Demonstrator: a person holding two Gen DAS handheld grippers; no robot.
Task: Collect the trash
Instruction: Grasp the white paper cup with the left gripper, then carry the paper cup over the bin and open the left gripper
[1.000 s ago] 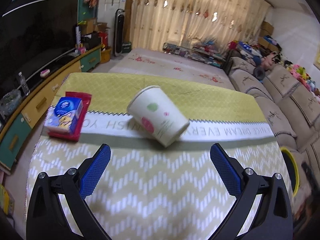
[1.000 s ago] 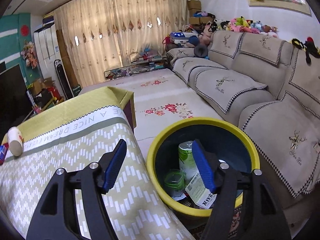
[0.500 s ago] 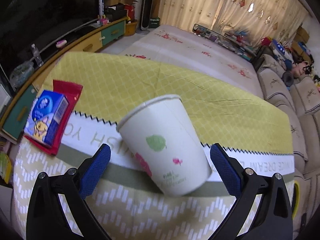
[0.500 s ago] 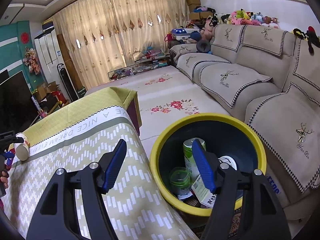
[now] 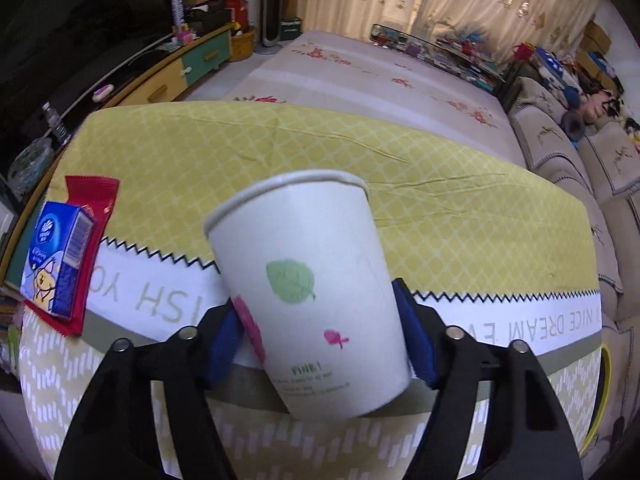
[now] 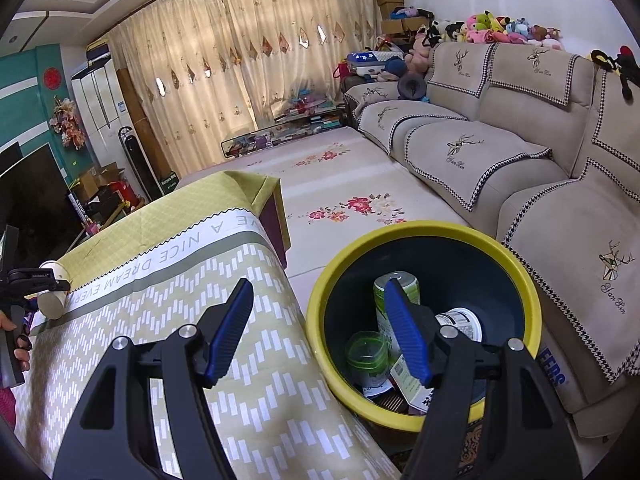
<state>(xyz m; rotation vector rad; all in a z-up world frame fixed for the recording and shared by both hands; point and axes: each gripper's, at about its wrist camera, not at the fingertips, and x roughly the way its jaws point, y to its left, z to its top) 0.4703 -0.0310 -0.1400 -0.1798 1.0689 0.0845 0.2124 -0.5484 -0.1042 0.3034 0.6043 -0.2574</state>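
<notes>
Left gripper [image 5: 316, 340] now closed in around the paper cup [image 5: 308, 288] lying on its side on the table [image 5: 460, 208], blue pads against both flanks near the base, rim pointing away. A second ago: fingers spread wide, cup well ahead and untouched. Half a second ago: cup just entering the gap. Now pinched, or very nearly; walls not visibly dented, so firmness of hold hard to judge. Also visible from the right camera as a small cup [image 6: 52, 292] at the table's far end.

Right gripper [image 6: 320, 324] spread and holding nothing, hanging above the table edge and the yellow-rimmed bin [image 6: 516, 276], much as before. Bin already holding a green can [image 6: 412, 286] and other scraps.

Left on the table: blue carton [image 5: 56, 260] atop a red wrapper [image 5: 96, 196], well apart from the cup.

Meaning for the task: cup likely secured, lift and carry across to the bin next; thin paper, so easily crushed.
</notes>
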